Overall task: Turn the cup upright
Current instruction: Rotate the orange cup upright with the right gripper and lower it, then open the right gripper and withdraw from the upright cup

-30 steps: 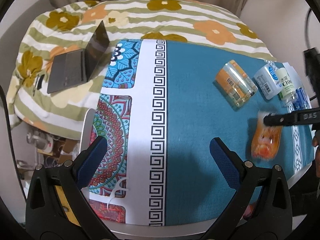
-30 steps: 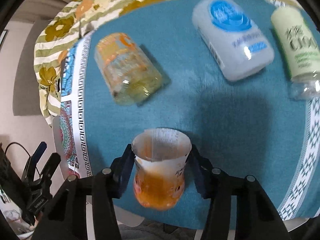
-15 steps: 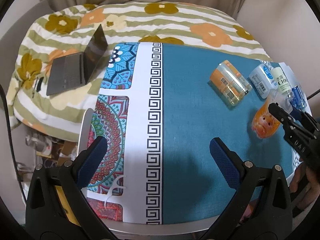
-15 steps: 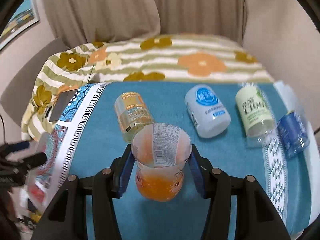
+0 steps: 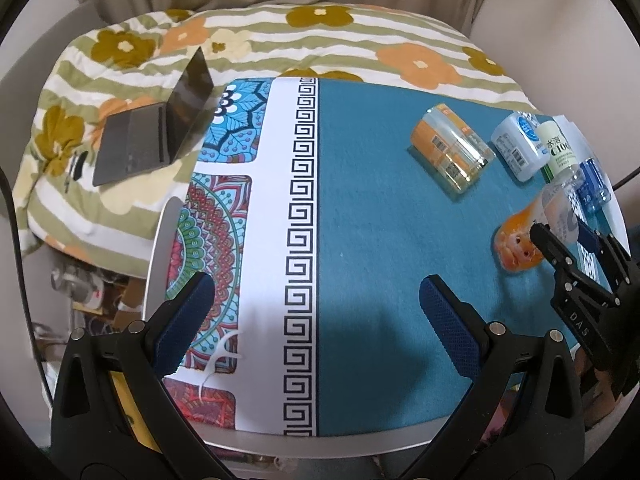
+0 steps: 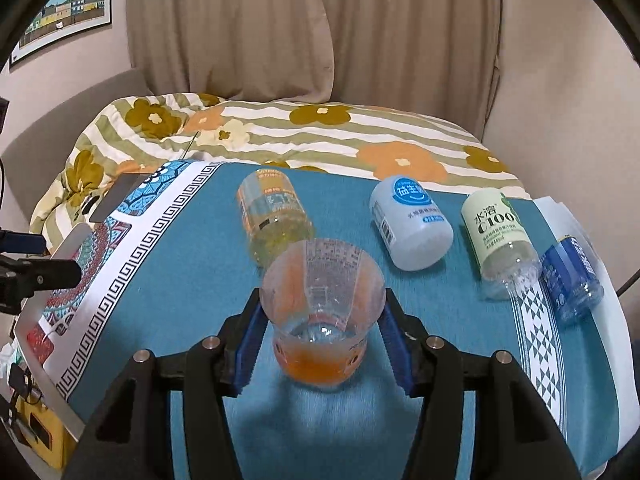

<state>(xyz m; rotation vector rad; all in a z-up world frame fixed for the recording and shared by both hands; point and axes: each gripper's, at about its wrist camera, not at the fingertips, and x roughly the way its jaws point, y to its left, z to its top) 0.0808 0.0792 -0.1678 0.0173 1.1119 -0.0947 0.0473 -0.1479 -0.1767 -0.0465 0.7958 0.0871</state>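
Right gripper [image 6: 322, 334] fingers clamp the cup [image 6: 322, 312], mouth up near the bench [image 6: 440, 380]; left gripper [image 5: 312, 320] gapes empty; lower level, release gently.

Counts: 1 cup [image 6: 322, 308], 4 bottles, 2 grippers.
Bottles: orange [image 6: 274, 216], white [image 6: 410, 228], green [image 6: 498, 240], blue [image 6: 574, 280]. Also 1 laptop [image 5: 156, 136], 1 tablecloth [image 5: 360, 240], 1 quilt [image 6: 320, 132], 1 wall picture [image 6: 64, 12].
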